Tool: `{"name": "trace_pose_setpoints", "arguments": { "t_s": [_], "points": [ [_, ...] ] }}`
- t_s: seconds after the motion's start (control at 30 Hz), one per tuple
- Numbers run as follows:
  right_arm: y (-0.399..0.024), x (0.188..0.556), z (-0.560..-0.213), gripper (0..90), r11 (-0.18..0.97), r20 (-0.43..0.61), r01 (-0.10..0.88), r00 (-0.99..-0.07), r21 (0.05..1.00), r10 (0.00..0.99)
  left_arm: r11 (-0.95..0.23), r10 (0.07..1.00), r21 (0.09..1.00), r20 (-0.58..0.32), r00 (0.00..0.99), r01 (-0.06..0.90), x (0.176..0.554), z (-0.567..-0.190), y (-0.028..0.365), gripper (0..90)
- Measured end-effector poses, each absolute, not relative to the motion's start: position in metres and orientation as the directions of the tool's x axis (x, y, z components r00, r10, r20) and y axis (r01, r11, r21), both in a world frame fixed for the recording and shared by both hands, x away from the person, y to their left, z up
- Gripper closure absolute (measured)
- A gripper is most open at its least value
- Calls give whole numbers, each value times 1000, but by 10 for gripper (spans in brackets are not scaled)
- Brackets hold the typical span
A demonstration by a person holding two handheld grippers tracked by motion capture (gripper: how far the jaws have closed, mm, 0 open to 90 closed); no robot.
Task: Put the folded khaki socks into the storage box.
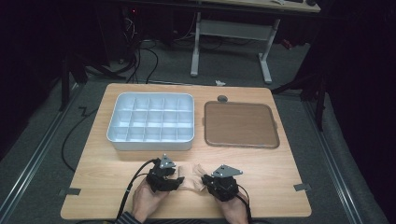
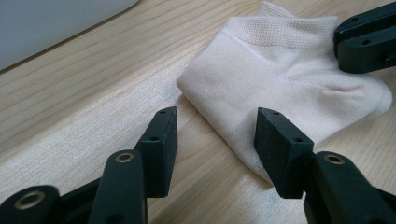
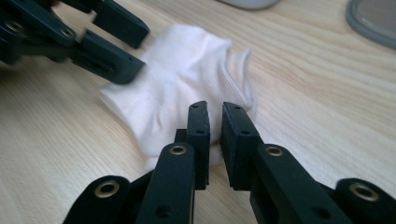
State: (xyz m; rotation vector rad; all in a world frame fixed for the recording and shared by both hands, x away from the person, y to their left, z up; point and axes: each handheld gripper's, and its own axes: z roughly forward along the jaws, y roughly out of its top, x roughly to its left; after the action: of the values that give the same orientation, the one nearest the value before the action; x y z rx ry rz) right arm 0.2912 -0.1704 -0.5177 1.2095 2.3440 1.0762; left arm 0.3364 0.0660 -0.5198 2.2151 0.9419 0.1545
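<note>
The small cream-white ankle sock (image 1: 189, 178) lies flat on the light wooden table (image 1: 261, 172), at six o'clock from the grey compartment tray (image 1: 152, 121). At its nine o'clock, the left tool (image 2: 215, 135) sits low, jaws spread, straddling the sock's edge without pressing. At three o'clock, the right tool (image 3: 215, 126) points in, jaws nearly closed over the fabric; whether they pinch it, I cannot tell. Both hands angle inward from the near edge.

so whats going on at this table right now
A person works on a small pale sock lying flat on the wooden table, a gripper in each hand. The left gripper stands open at one end of the sock. The right gripper, jaws nearly together, is at the other end. A compartment tray sits behind.
</note>
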Motion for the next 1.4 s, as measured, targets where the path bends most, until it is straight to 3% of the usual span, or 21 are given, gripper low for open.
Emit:
{"name": "trace_pose_setpoints", "arguments": {
  "t_s": [0.13,0.4,0.9,0.97,1.13,1.23,1.3,1.4],
  "points": [
    [-173,294,-522,817,367,79,578,-602,729,794,-475,670,642,-180,720,602,339,-518,68,482],
    [-159,287,-502,768,373,57,518,-638,769,768,-454,637,704,-172,751,546,330,-506,61,475],
    [-162,293,-521,716,440,-12,519,-637,733,770,-559,629,627,-106,770,543,337,-516,47,533],
    [-167,294,-520,671,427,-12,529,-618,733,786,-557,630,627,-108,769,545,337,-516,47,533],
    [-183,294,-516,655,355,42,553,-580,754,814,-544,634,630,-123,763,554,338,-517,47,528],
    [-185,295,-517,656,333,78,571,-577,750,813,-536,637,633,-130,760,558,338,-517,48,525],
    [-181,298,-522,727,360,75,576,-595,734,800,-536,637,634,-129,760,557,338,-517,48,524],
    [-179,300,-526,747,383,52,574,-600,724,799,-547,633,632,-117,765,549,338,-517,48,522]
  ]
}}
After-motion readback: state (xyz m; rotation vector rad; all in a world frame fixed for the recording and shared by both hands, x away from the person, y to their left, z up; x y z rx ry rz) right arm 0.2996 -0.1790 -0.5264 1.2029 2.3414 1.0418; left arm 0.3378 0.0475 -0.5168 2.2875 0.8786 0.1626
